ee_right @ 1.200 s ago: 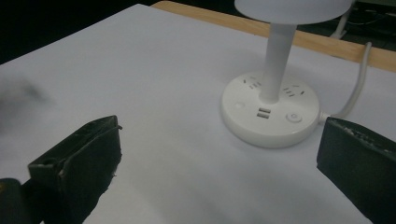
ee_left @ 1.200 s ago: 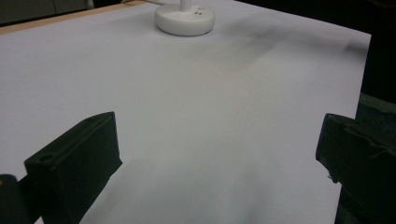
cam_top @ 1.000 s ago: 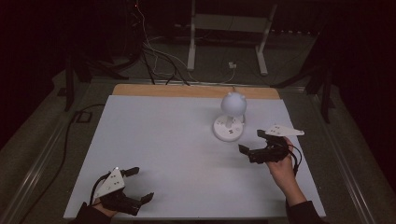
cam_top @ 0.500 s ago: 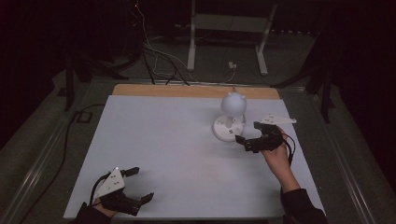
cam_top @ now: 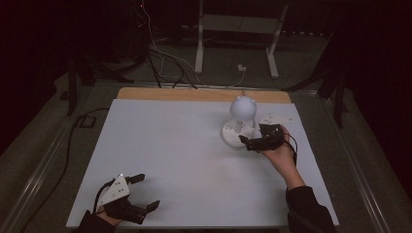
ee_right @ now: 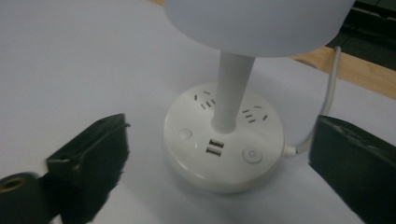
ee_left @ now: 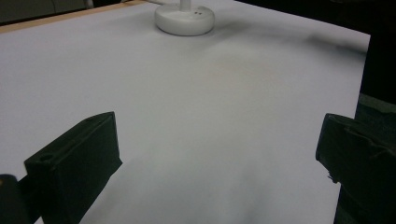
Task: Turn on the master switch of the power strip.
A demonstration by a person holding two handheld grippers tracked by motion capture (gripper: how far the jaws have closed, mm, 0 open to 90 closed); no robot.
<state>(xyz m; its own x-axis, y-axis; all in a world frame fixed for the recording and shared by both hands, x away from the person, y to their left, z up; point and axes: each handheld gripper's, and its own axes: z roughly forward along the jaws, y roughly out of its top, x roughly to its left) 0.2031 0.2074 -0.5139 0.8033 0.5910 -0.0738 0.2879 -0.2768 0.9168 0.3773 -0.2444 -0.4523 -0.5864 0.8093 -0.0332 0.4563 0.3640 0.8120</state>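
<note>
Looks like the approach step: right gripper (cam_top: 253, 142), jaws spread, sits at the lamp (ee_right: 224, 135) base's 4 o'clock, probably needs to line up on a button next, while left gripper (cam_top: 141, 194) idles spread too.

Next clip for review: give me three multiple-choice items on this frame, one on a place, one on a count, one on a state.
1. Where does the white lamp stand?
A. far right part of the table
B. near left corner
C. on the floor

2. How many USB ports show on the lamp base?
A. none
B. two
C. five

3. How is the right gripper?
A. shut on the lamp stem
B. open beside the base
C. shut on the cable

Answers: 1 A, the high view shows it there. 2 B, two stacked ports face the right gripper view. 3 B, its jaws stand wide apart, holding nothing.
</note>
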